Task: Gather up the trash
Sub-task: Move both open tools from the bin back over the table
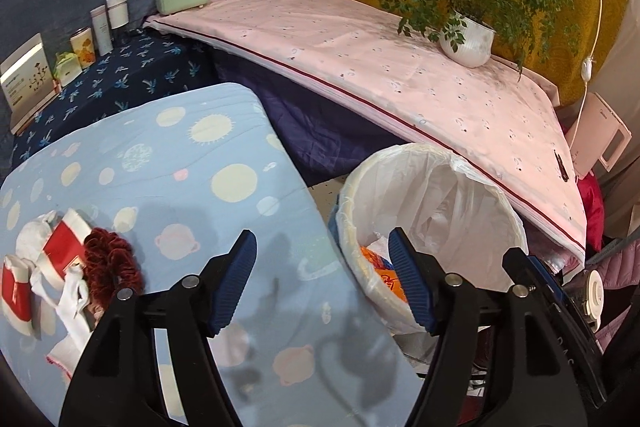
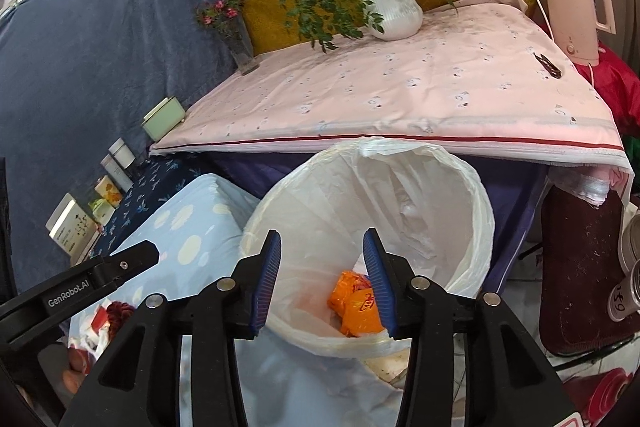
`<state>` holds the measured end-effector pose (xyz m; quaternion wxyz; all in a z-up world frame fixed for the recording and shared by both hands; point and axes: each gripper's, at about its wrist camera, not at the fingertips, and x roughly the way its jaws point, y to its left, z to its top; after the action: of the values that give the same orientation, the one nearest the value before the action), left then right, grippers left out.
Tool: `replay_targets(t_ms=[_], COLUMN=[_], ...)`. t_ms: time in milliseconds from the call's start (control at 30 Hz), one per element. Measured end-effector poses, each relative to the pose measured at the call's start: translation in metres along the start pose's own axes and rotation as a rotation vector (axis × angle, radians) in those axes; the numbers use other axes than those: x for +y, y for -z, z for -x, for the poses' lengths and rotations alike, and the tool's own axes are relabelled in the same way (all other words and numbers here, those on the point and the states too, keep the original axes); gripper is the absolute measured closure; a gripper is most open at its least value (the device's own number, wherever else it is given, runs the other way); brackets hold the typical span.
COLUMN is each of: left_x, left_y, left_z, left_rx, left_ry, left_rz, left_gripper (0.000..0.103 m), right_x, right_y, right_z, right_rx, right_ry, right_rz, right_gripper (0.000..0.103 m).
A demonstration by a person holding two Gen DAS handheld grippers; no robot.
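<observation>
Both tongs stand apart with nothing between their pads. The right tongs hang over the mouth of the bin, and straight below their gap, at the bottom of the white liner, lies an orange wrapper. From where I stand that piece looks delivered, so the drop is done and the right hand need only clear the rim without catching the liner's loose edge, which flaps up on the far side of the jaws.

The left tongs straddle the edge of the blue spotted cloth: the left pad is over the cloth, the right pad over the near rim of the bin. To the left of these tongs, and near their left arm, sits a heap on the cloth: red and white scraps with something dark red and frilly against them. I would take that heap for the next trash, though I cannot tell what each piece is.

To do it well, I would swing the left tongs leftward, away from the bin, keeping them wide. Bring them down over one scrap rather than the whole heap. Pinch only the scrap, not the cloth beneath, since a fold of cloth would drag everything. The right tongs sit close beside the left ones, so one hand should wait while the other passes.
</observation>
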<state>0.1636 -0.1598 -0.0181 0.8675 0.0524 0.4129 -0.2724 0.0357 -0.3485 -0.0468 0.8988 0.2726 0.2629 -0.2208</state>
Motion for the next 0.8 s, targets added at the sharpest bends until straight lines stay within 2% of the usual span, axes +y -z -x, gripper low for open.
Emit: replay_targets(t_ms=[300, 800], left_x=[0.038, 0.115], left_y=[0.008, 0.036], left_z=[0.025, 0.062], left_rx=[-0.026, -0.053], left_ry=[-0.037, -0.11], left_rz=[0.064, 0.205], left_gripper=[0.035, 0.03], right_x=[0.037, 0.106], right_y=[0.006, 0.029], right_z=[0.016, 0.032], right_rx=[-0.006, 0.023], right_ry=[-0.041, -0.119], right_rz=[0.068, 0.203], right_gripper=[0.051, 0.046])
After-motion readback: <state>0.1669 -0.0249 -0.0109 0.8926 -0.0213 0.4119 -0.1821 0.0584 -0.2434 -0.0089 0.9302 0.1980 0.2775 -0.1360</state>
